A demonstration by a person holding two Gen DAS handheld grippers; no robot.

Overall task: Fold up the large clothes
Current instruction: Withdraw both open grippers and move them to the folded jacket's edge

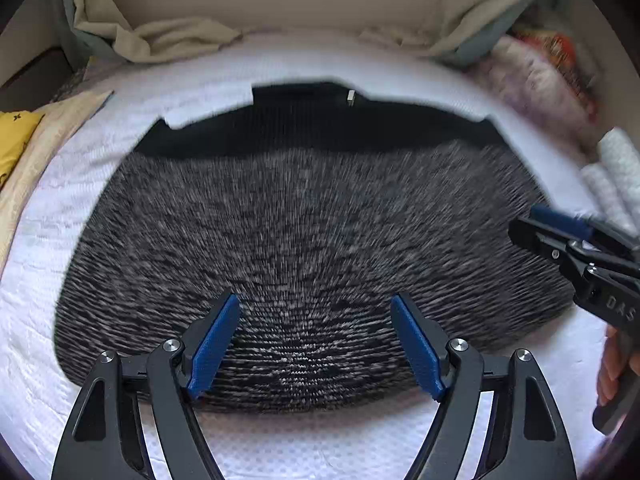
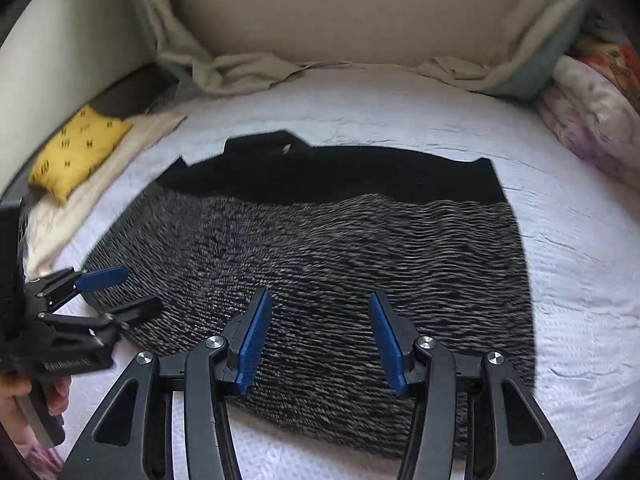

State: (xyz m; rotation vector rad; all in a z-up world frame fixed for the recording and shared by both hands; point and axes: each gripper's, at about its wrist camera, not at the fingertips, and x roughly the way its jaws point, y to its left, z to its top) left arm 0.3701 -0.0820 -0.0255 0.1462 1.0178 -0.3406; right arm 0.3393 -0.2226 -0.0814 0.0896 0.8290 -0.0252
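Observation:
A large knit sweater (image 1: 300, 220) (image 2: 340, 248), marled grey and black with a plain black top band, lies spread flat on the white bed sheet (image 1: 192, 92) (image 2: 400, 112). A small label (image 1: 351, 97) shows at its collar on the far side. My left gripper (image 1: 315, 304) hovers over the near hem, open, with nothing between its blue pads. It also shows at the sweater's left edge in the right wrist view, as the left gripper (image 2: 140, 290). My right gripper (image 2: 319, 296) hangs open over the near hem, empty. From the left wrist view, the right gripper (image 1: 524, 220) sits at the sweater's right edge.
A yellow patterned pillow (image 1: 12, 140) (image 2: 80, 148) lies on cream cloth at the left. Crumpled beige blankets (image 1: 168, 36) (image 2: 240, 68) line the headboard. Floral bedding (image 1: 540, 76) (image 2: 592, 116) and white rolls (image 1: 616, 176) are piled on the right. A hand (image 1: 612, 368) (image 2: 20, 396) holds each gripper.

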